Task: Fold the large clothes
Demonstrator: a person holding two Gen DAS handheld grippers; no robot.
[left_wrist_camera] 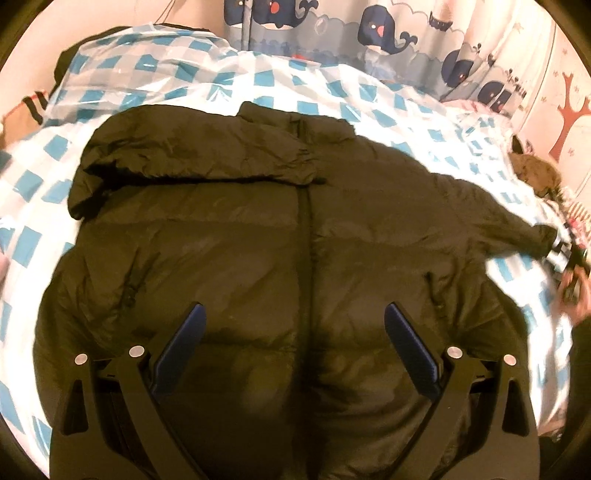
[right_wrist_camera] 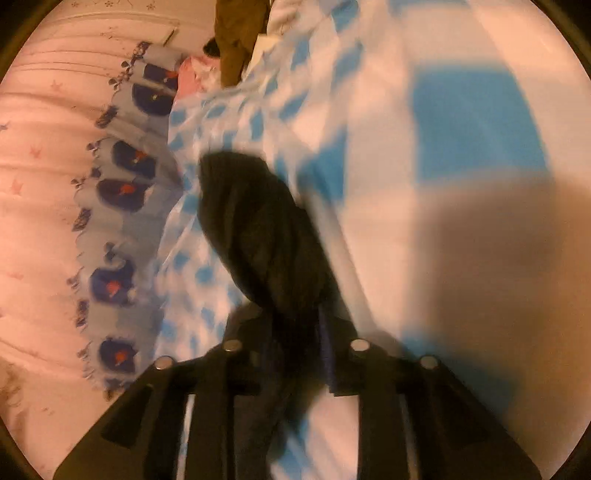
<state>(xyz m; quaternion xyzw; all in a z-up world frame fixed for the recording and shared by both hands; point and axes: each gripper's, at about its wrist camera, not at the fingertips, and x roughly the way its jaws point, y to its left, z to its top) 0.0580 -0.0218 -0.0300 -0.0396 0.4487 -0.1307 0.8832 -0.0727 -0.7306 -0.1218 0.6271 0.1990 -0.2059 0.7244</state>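
Note:
A dark puffer jacket [left_wrist_camera: 258, 236] lies front up on a blue and white checked bed cover [left_wrist_camera: 207, 70]. Its left sleeve [left_wrist_camera: 192, 155] is folded across the chest; its right sleeve [left_wrist_camera: 498, 221] stretches out to the right. My left gripper [left_wrist_camera: 295, 317] hovers open and empty over the jacket's lower front, on either side of the zip. In the right wrist view my right gripper [right_wrist_camera: 291, 317] is shut on the end of the dark sleeve [right_wrist_camera: 255, 225], held above the bed cover [right_wrist_camera: 406, 129]. It also shows blurred in the left wrist view [left_wrist_camera: 574, 269].
A whale-print curtain [left_wrist_camera: 376, 33] hangs behind the bed. A brown soft item [left_wrist_camera: 535, 173] and striped cloth [left_wrist_camera: 576, 218] lie at the bed's right edge. A wall with a red tree decal [left_wrist_camera: 569, 118] is at the right.

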